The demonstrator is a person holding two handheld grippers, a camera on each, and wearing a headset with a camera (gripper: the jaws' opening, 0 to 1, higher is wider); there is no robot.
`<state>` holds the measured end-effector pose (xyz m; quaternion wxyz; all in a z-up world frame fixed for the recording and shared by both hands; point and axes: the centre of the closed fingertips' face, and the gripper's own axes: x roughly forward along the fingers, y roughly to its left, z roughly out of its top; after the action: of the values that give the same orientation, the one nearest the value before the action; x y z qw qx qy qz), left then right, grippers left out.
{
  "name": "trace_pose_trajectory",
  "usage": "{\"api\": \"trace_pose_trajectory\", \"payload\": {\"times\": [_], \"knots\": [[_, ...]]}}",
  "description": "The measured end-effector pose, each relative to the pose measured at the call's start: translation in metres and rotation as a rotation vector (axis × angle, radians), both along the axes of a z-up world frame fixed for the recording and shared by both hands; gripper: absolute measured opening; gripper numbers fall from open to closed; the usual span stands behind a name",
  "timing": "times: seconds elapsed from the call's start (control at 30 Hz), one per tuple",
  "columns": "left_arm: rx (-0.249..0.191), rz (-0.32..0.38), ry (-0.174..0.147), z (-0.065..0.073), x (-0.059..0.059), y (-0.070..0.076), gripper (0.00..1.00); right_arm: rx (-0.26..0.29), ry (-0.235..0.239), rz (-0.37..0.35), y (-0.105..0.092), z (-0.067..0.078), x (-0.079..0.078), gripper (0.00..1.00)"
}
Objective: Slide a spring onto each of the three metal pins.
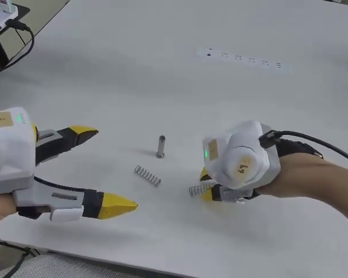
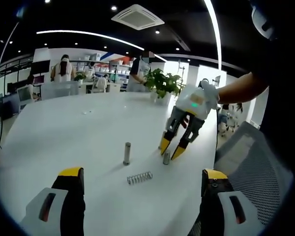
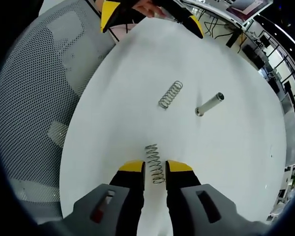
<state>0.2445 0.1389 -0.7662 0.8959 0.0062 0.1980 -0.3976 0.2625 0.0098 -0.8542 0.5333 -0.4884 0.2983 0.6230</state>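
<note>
**Spring being gripped, bound for the upright pin**

The spring (image 3: pixel 153 156) is lying between the yellow tips of the right tongs (image 3: pixel 155 167). They are pinching it in a narrow gap, low over the bench (image 1: pixel 162 58), to the right of the pin (image 1: pixel 160 146). This looks like the pick-up step, with the pin standing bare. The next move is calling for a lift, turning the coil upright and lining its open end over the pin's top. A loose spring (image 1: pixel 147 175) is lying just in front of the pin. The right hand is angling its tongs steeply down. The left tongs (image 1: pixel 101 168) are gaping wide, gripping nothing, hovering roughly level to the pin's left.
</note>
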Motion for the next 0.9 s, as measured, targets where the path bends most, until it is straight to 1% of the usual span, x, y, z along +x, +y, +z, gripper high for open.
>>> {"api": "trace_pose_trajectory", "payload": {"times": [0.03, 0.17, 0.27, 0.37, 0.43, 0.5, 0.57, 0.7, 0.73, 0.77, 0.87, 0.9], "knots": [[-0.003, 0.003, 0.002, -0.0003, -0.0001, 0.0011, 0.97, -0.002, 0.010, -0.008, -0.0001, -0.0011, 0.0005, 0.13], [0.002, 0.001, 0.004, -0.0017, -0.0008, 0.0012, 0.97, -0.019, 0.012, -0.004, -0.0015, -0.0047, 0.0011, 0.10], [0.002, 0.000, 0.004, -0.0018, -0.0005, 0.0006, 0.97, -0.017, 0.018, -0.003, 0.0007, -0.0040, 0.0006, 0.09], [-0.002, -0.001, 0.004, -0.0011, -0.0003, -0.0002, 0.97, -0.019, 0.001, 0.009, 0.0013, -0.0040, 0.0018, 0.09], [0.000, -0.004, 0.004, -0.0014, -0.0005, -0.0005, 0.96, -0.017, 0.007, 0.004, 0.0011, -0.0039, 0.0008, 0.08], [0.001, -0.003, 0.004, -0.0017, -0.0009, -0.0006, 0.96, -0.009, 0.012, -0.009, 0.0007, -0.0038, 0.0008, 0.08], [-0.001, -0.002, 0.005, -0.0021, -0.0014, -0.0010, 0.96, 0.006, 0.015, -0.039, 0.0009, -0.0038, 0.0013, 0.08], [0.002, -0.009, 0.008, -0.0032, -0.0044, -0.0038, 0.96, 0.018, -0.002, -0.047, 0.0005, -0.0033, 0.0013, 0.07], [0.001, -0.011, 0.009, -0.0030, -0.0049, -0.0043, 0.96, 0.020, 0.000, -0.047, 0.0004, -0.0030, 0.0002, 0.07], [0.002, -0.012, 0.009, -0.0027, -0.0052, -0.0046, 0.96, 0.029, 0.014, -0.055, 0.0011, -0.0030, -0.0026, 0.07], [0.006, -0.014, 0.007, -0.0014, -0.0053, -0.0047, 0.95, 0.046, 0.009, -0.065, 0.0016, -0.0012, -0.0042, 0.07], [0.008, -0.014, 0.005, -0.0006, -0.0050, -0.0043, 0.95, 0.058, 0.011, -0.080, 0.0021, 0.0003, -0.0042, 0.07]]}}
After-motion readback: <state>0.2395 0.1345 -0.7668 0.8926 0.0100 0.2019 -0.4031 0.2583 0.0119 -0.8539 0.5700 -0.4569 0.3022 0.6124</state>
